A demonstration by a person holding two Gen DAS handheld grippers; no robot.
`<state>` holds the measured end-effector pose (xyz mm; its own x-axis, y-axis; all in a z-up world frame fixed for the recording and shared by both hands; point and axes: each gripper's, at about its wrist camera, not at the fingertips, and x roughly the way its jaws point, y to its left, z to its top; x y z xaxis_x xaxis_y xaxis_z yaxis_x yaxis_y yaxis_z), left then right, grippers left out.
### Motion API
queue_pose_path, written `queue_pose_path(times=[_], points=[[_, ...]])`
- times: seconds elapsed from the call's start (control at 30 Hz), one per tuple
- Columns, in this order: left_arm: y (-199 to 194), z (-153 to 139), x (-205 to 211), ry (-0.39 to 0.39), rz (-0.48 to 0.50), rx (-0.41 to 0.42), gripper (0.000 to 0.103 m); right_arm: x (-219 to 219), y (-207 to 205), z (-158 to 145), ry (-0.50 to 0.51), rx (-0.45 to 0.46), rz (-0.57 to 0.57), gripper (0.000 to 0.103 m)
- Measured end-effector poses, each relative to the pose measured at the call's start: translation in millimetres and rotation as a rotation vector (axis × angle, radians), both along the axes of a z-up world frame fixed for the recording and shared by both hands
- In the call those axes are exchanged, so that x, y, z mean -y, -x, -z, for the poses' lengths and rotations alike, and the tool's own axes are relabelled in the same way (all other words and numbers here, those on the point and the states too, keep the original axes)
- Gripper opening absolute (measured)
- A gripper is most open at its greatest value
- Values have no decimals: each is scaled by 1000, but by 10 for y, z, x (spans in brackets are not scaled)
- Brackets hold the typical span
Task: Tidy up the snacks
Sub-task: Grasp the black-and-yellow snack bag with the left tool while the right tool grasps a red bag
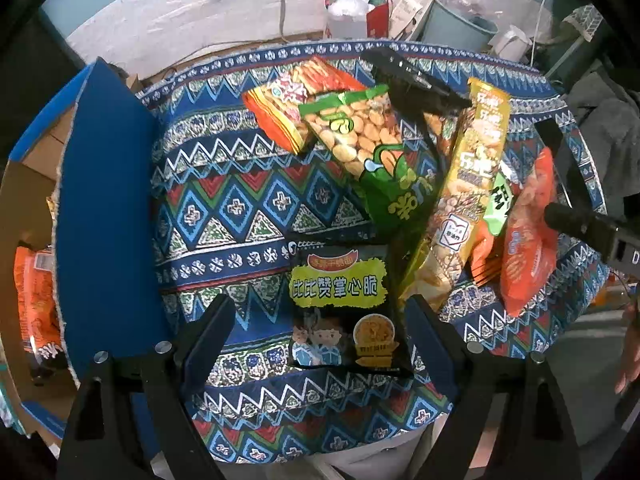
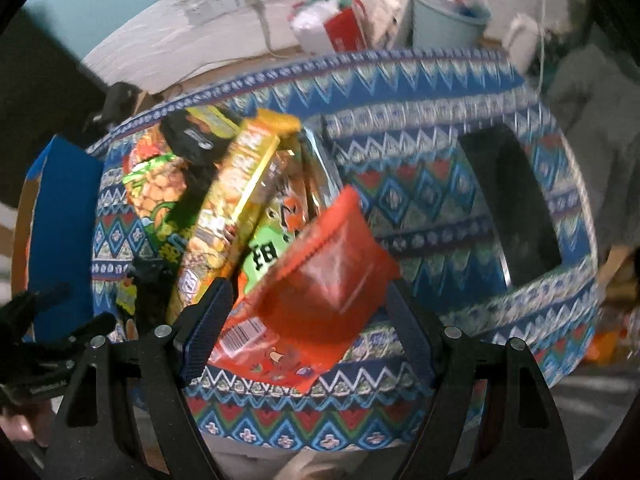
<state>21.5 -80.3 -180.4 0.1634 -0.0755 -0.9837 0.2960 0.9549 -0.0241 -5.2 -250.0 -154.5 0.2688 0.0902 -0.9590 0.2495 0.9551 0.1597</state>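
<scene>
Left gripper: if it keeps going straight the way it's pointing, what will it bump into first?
Probably the black snack bag. It lies on the patterned tablecloth right between the left gripper's open fingers, which point down at it. How far above it they are is hard to judge.

Right claw point(image 2: 308, 304) jaws wide apart over red snack bag point(image 2: 320, 280), not pinching. Yellow snack pack point(image 2: 236, 200) and green peanut bag point(image 2: 160, 192) piled left on patterned table point(image 2: 420, 208).
</scene>
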Motion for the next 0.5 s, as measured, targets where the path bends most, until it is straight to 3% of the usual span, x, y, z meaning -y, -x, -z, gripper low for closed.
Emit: queue_pose_path(times=[0.27, 0.5], points=[[-33, 213, 6, 8, -28, -52, 88, -28, -9, 327, -57, -74, 34, 78], [-53, 431, -16, 35, -58, -116, 88, -132, -82, 508, -5, -113, -15, 79]])
